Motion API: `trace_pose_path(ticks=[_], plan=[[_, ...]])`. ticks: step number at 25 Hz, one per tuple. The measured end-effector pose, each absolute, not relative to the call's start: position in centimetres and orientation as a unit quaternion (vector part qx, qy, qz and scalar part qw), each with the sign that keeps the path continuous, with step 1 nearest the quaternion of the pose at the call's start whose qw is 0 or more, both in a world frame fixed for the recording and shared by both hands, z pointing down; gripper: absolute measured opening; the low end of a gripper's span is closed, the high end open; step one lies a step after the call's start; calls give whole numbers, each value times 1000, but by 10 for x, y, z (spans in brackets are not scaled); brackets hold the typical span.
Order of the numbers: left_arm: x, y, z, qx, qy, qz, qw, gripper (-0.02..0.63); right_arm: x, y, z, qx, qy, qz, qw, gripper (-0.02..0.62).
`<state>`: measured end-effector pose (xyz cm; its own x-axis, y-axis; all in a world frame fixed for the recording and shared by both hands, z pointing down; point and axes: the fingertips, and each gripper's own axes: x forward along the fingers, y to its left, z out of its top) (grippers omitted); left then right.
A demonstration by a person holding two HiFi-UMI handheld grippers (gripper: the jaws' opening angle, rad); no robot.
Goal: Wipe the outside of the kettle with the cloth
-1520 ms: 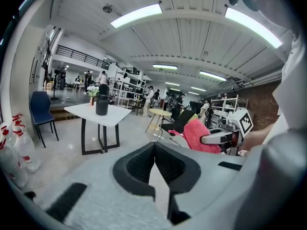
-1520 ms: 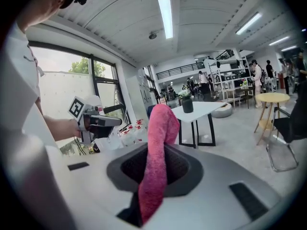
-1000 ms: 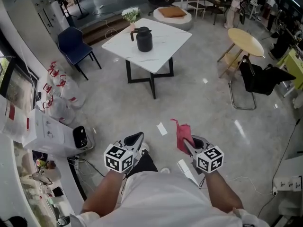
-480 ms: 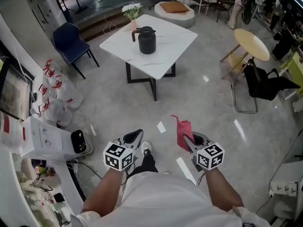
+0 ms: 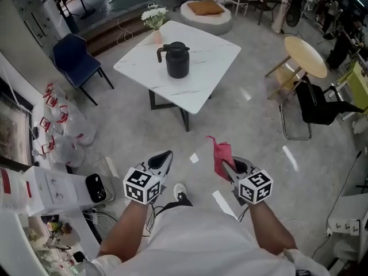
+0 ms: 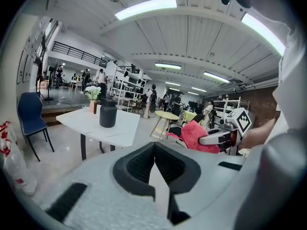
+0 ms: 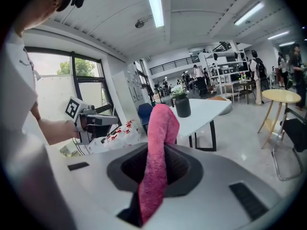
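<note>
Kettle [image 5: 177, 60] stood on white table [image 5: 214, 49] at 12 o'clock, well apart from both grippers. Right gripper [image 5: 227, 168], at 5 o'clock, clamped pink cloth [image 5: 222, 154]; cloth stuck up past jaws. Left gripper [image 5: 163, 158], at 7 o'clock, had jaws together, nothing between. Flower vase [image 5: 156, 34] stood near kettle, at its 11 o'clock.

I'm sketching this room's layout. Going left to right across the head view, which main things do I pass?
In order: blue chair → kettle → pink cloth in the right tongs → round yellow table. The white table, flowers and black chair overlap these, so they are left out.
</note>
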<state>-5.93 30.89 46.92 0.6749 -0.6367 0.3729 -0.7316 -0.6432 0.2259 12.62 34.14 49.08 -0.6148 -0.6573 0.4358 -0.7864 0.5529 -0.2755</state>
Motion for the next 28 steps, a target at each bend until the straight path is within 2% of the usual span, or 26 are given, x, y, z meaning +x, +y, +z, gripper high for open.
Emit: trace_pose_path(ticks=[14,28], plan=[[-98,207,484,909,-347,139,182,8,70,233,486,429,-866,217,137,64],[-99,149,501,903,-349,149,200,8,82,164,495,427,-862,234,145,64]])
